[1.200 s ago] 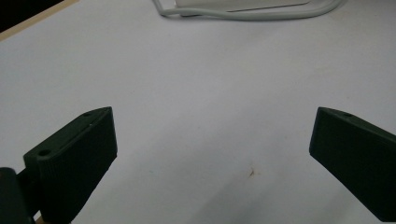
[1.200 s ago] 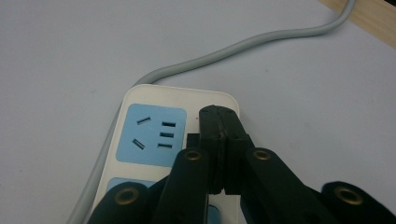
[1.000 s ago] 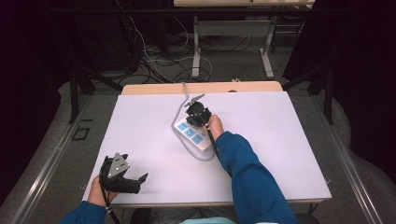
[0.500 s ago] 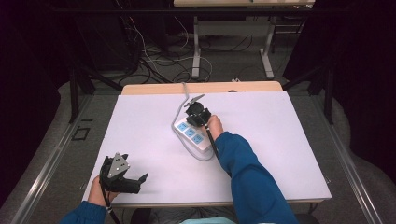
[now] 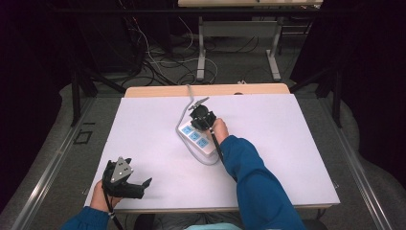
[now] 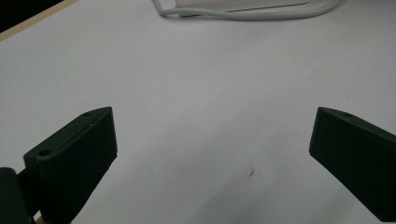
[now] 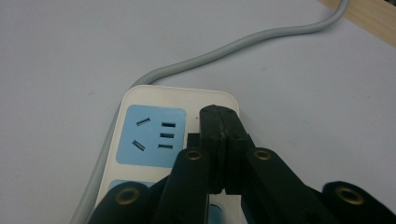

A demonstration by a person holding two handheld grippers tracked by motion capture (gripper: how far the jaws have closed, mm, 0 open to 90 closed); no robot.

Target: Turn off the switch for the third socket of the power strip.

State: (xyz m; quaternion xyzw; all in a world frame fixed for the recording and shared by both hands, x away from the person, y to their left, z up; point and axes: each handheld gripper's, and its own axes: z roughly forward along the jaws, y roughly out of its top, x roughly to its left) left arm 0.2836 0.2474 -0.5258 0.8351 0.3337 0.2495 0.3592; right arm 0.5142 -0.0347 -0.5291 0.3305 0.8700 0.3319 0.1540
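Note:
A white power strip (image 5: 196, 137) with blue socket panels lies in the middle of the white table (image 5: 287, 143). Its grey cable (image 5: 188, 96) runs off over the far edge. My right gripper (image 5: 197, 116) is shut, its tips resting over the far end of the strip. In the right gripper view, the closed jaws (image 7: 219, 122) sit on the strip (image 7: 177, 98) beside a blue socket panel (image 7: 152, 135), with nothing between them. My left gripper (image 5: 140, 185) rests open near the table's front left corner. In the left gripper view, bare table lies between its jaws (image 6: 212, 154).
A loop of grey cable (image 6: 243, 15) curls along the near side of the strip. A wooden strip (image 5: 158, 91) edges the table's far side. Beyond it stand desk legs and loose cables (image 5: 158, 62) on the floor.

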